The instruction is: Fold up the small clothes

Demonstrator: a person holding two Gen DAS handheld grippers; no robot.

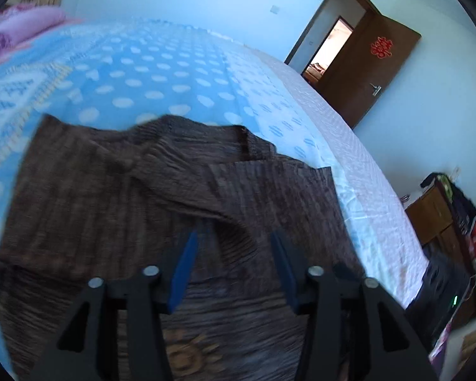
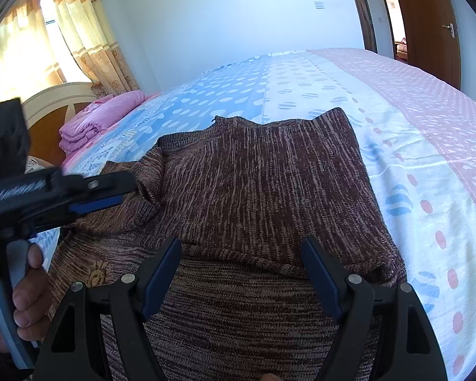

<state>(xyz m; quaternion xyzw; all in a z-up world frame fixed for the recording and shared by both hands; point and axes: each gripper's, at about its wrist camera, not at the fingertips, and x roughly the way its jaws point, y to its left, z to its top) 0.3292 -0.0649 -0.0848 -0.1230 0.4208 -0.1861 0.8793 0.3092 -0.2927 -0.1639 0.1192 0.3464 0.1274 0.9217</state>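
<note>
Blue-padded fingers of the left gripper (image 1: 234, 238) stand apart in the left wrist view, released, nothing pinched between them. Just beyond and beneath lies the brown knit sweater (image 1: 127, 197), partly folded on the dotted blue bedsheet (image 1: 161, 73), one sleeve ridged up ahead of the tips.

Nearest in the right wrist view, the right gripper (image 2: 241, 244) is spread wide over the sweater's (image 2: 263, 174) near fold, clasping nothing. At left, a hand (image 2: 25, 289) holds the left gripper (image 2: 111, 197), its tips by the rumpled sleeve. Folded pink bedding (image 2: 95, 117) sits far left.
</note>
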